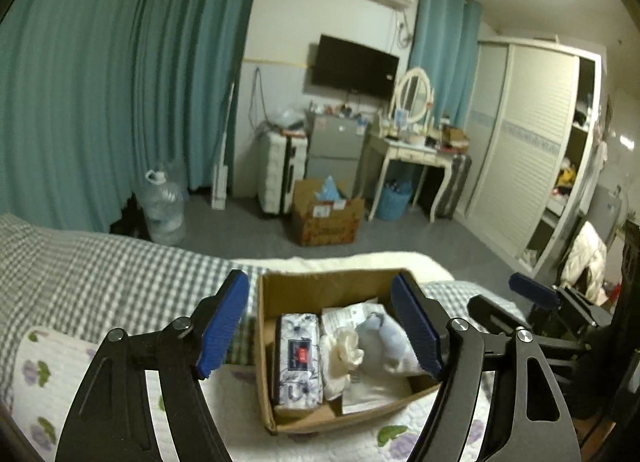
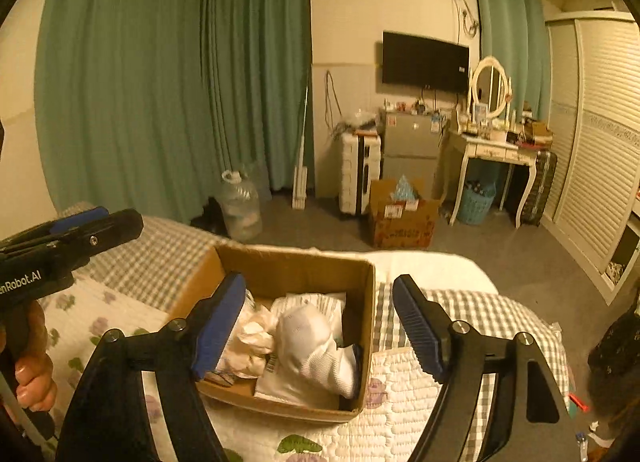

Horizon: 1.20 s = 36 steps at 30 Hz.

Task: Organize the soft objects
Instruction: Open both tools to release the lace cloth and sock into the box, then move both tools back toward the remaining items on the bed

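An open cardboard box (image 1: 280,294) (image 2: 292,266) sits on the bed. Inside lie a floral tissue pack (image 1: 298,358), a cream cloth (image 1: 344,354) (image 2: 252,338), a pale blue-white sock bundle (image 1: 388,338) (image 2: 316,342) and white packets (image 1: 372,390). My left gripper (image 1: 320,326) is open and empty, held just above the box. My right gripper (image 2: 318,326) is open and empty over the box's near side. The right gripper also shows at the right in the left wrist view (image 1: 536,294). The left gripper shows at the far left in the right wrist view (image 2: 80,225).
The bed has a grey checked sheet (image 1: 100,270) and a white flowered quilt (image 1: 60,382) (image 2: 400,402). On the floor beyond stand a water jug (image 1: 164,209), a second cardboard box (image 1: 328,213), a white suitcase (image 1: 280,169), a dressing table (image 1: 412,149) and a wardrobe (image 1: 528,157).
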Each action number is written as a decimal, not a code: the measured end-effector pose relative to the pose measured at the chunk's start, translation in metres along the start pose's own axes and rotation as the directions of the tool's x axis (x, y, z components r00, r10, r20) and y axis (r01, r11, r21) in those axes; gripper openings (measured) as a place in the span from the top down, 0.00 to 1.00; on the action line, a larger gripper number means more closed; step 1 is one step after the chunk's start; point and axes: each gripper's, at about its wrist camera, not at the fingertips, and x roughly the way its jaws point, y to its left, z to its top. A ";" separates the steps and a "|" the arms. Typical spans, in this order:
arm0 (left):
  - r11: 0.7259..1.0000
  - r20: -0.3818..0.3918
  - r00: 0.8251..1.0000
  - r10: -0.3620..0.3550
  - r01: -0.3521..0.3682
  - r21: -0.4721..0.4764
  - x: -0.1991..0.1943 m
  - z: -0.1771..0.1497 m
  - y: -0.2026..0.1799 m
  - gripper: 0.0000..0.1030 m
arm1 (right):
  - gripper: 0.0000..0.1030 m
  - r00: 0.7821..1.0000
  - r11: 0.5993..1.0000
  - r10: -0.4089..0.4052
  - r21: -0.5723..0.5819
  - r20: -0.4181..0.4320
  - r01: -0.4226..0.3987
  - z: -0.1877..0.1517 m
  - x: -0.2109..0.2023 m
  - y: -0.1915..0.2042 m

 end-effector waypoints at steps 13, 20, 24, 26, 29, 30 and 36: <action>0.998 0.105 0.994 0.040 -0.044 0.039 -0.097 -0.003 -0.029 0.08 | 0.05 0.992 1.000 -0.010 -0.016 0.127 0.012 0.010 -0.129 0.012; 0.997 0.125 0.992 0.033 -0.041 0.061 -0.125 -0.012 -0.042 0.08 | 0.00 0.981 1.000 -0.025 -0.005 0.194 0.026 0.008 -0.186 0.010; 0.997 0.155 0.987 0.041 -0.051 0.065 -0.143 -0.018 -0.048 0.08 | 0.00 0.981 1.000 -0.023 0.007 0.192 0.022 0.003 -0.203 0.008; 0.997 0.164 0.986 0.036 -0.046 0.059 -0.148 -0.021 -0.048 0.08 | 0.00 0.981 1.000 -0.027 0.021 0.194 0.023 0.005 -0.207 0.005; 0.997 0.171 0.984 0.042 -0.054 0.063 -0.153 -0.025 -0.050 0.08 | 0.00 0.978 0.999 -0.025 0.030 0.207 0.020 0.005 -0.216 0.004; 0.996 0.174 0.984 0.047 -0.059 0.065 -0.154 -0.026 -0.051 0.08 | 0.00 0.978 0.999 -0.026 0.028 0.209 0.021 0.004 -0.219 0.004; 0.995 0.165 0.984 0.075 -0.085 0.055 -0.162 -0.038 -0.044 0.08 | 0.00 0.980 0.999 -0.041 0.019 0.197 0.038 -0.001 -0.226 0.007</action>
